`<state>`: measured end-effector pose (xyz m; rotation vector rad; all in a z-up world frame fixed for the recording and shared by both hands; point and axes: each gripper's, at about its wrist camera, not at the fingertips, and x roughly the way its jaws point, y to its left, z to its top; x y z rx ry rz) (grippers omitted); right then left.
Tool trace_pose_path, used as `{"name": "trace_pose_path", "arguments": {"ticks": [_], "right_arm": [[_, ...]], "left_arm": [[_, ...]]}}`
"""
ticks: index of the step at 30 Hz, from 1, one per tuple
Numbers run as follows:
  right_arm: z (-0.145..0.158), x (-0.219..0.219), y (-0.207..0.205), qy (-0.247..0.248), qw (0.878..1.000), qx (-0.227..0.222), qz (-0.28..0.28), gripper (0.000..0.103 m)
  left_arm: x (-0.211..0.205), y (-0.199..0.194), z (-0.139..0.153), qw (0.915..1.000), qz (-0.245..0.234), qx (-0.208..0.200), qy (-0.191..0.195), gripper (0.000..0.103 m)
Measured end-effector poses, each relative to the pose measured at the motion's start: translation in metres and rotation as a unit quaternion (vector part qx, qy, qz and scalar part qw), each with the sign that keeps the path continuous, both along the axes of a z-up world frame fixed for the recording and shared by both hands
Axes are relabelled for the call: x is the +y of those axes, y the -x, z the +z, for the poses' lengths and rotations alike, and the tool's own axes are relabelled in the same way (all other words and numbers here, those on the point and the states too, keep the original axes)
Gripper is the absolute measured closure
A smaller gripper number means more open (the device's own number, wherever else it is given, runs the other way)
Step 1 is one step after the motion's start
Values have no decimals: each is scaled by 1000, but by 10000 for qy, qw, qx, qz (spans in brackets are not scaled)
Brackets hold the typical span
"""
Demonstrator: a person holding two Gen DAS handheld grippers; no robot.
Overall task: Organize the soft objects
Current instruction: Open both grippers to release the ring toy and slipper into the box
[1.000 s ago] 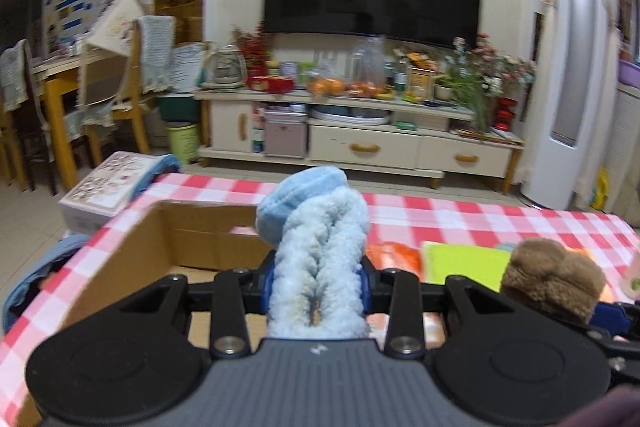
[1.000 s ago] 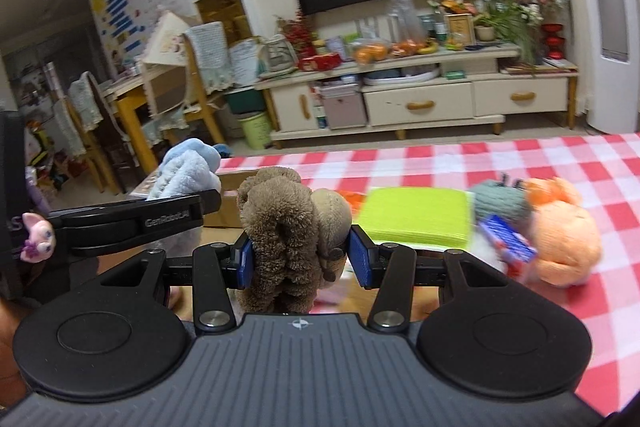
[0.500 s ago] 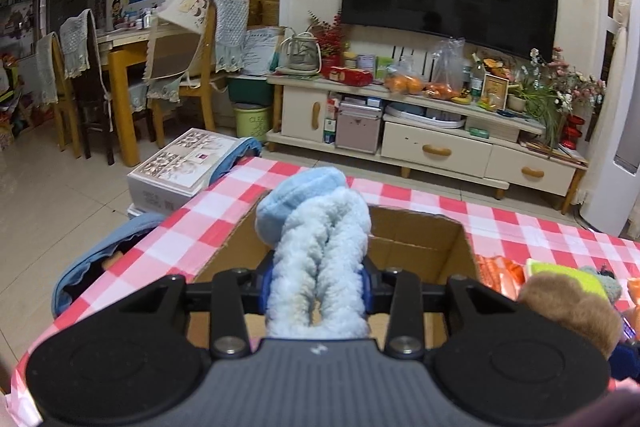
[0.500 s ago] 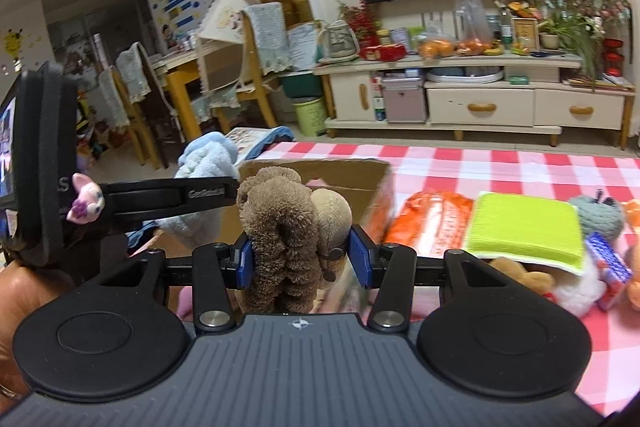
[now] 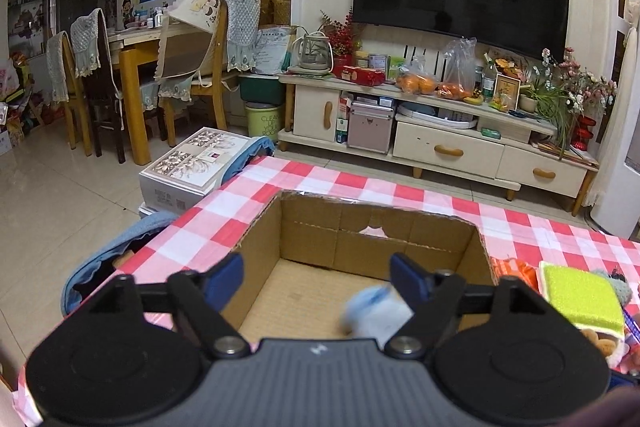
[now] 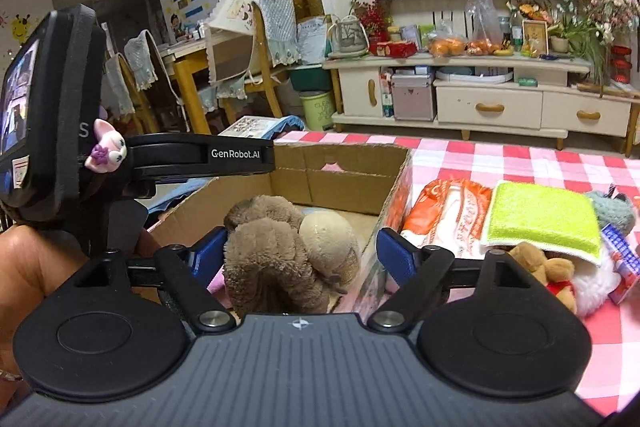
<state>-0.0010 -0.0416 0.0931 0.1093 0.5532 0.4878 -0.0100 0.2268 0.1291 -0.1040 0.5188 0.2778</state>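
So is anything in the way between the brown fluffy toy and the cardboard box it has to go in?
Nothing visible is. The brown fluffy toy sits between the opening jaws of the right hand-held gripper, right over the open cardboard box. The box has no lid or flap across its top.

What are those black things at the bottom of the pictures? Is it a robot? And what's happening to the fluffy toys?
No robot here. A person holds two grabbing tools, one in each hand, and each carries a camera looking forward along its two fingers. So one picture comes from the left gripper and the other from the right gripper. The blue tips are its pads.

Both hover over a cardboard box on a table with a red-checked cloth. Both grippers are opening. The blurry blue plush toy is dropping into the box, and the brown plush toy sits loose between the right gripper's pads.

Beside the box wait a green sponge cloth, an orange packet and more soft toys.
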Motion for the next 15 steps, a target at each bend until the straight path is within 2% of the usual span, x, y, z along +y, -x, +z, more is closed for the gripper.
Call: {"name": "trace_pose_path", "arguments": {"ticks": [6, 11, 15], "right_arm": [[0, -8, 0, -72, 9999, -65, 54, 0], [-9, -5, -7, -276, 9993, 149, 223, 0], [-10, 1, -5, -201, 9992, 103, 317, 0]], "left_arm": [[-5, 0, 1, 10000, -41, -16, -66, 9], [-1, 1, 1, 9999, 52, -28, -123, 8], [2, 0, 2, 9997, 109, 10, -216, 6]]}}
